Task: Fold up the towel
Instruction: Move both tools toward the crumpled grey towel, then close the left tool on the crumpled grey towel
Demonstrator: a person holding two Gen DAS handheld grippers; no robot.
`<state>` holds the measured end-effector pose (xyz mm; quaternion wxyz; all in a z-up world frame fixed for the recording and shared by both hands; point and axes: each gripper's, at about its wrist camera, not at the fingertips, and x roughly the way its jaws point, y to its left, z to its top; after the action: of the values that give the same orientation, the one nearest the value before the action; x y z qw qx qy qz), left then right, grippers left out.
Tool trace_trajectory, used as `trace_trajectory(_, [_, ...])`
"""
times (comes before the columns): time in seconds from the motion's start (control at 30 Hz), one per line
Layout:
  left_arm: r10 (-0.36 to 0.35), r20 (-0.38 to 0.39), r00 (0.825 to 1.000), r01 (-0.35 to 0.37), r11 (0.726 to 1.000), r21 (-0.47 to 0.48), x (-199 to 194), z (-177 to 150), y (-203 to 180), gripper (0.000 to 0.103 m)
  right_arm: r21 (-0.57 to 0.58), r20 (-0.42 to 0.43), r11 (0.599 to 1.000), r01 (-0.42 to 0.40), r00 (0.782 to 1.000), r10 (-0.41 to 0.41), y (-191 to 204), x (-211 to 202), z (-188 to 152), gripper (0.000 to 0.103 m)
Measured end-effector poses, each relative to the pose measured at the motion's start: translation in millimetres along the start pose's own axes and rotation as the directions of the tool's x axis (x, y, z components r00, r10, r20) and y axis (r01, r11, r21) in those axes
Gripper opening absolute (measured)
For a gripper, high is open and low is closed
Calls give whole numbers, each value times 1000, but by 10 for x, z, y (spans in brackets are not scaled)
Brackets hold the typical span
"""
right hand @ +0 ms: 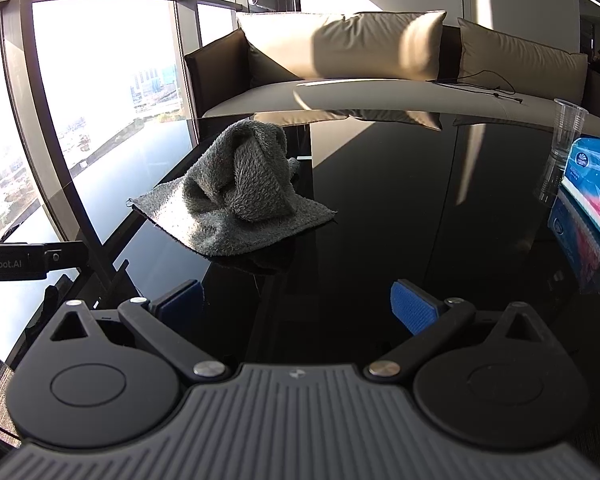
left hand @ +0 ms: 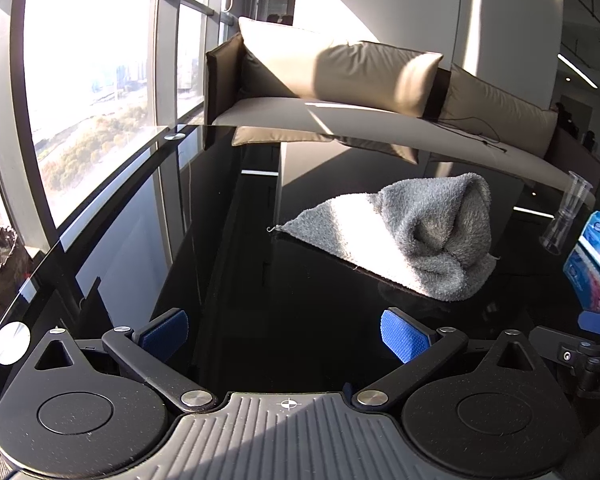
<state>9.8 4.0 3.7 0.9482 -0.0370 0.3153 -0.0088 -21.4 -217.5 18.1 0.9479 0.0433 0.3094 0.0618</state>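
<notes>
Left tongs (left hand: 284,336): you've got them spread wide with nothing between the blue pads (left hand: 404,340), hovering low over the black glass tabletop (left hand: 228,248), aimed forward with the towel off to the front-right.

Right tongs (right hand: 298,306): same deal, gaping wide and empty, held low and level over the tabletop, towel sitting ahead and a bit left.

Towel (right hand: 236,188): grey, bunched into a lumpy heap with one flat corner spread on the glass, well apart from both tongs, not folded yet.

Side stuff: a clear plastic cup (right hand: 568,124) and a blue tissue pack (right hand: 596,188) on your right edge of the tabletop.

Background: tan sofa (right hand: 380,92) with cushions past the tabletop, big windows to the left.
</notes>
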Motion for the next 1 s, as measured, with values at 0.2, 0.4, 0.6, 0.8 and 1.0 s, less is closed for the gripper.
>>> trace_trajectory(0.2, [6, 14, 1000, -7, 1000, 20, 88, 108, 12, 102, -4, -3, 1000, -5, 1000, 5, 2, 19, 12, 102])
trace_trajectory(0.4, [-23, 26, 999, 22, 998, 51, 230, 234, -12, 102, -14, -6, 1000, -21, 1000, 21, 17, 110, 89, 102])
trace_trajectory(0.6, [-37, 9, 999, 37, 997, 75, 450, 346, -46, 102, -41, -12, 998, -36, 999, 36, 32, 269, 193, 102])
trace_trajectory(0.8, [-46, -21, 999, 47, 995, 86, 730, 449, -55, 102, -66, -36, 997, -50, 998, 48, -2, 438, 313, 102])
trace_trajectory(1.0, [-47, -34, 998, 49, 995, 85, 947, 540, -59, 102, -70, -59, 996, -57, 997, 53, -83, 592, 407, 102])
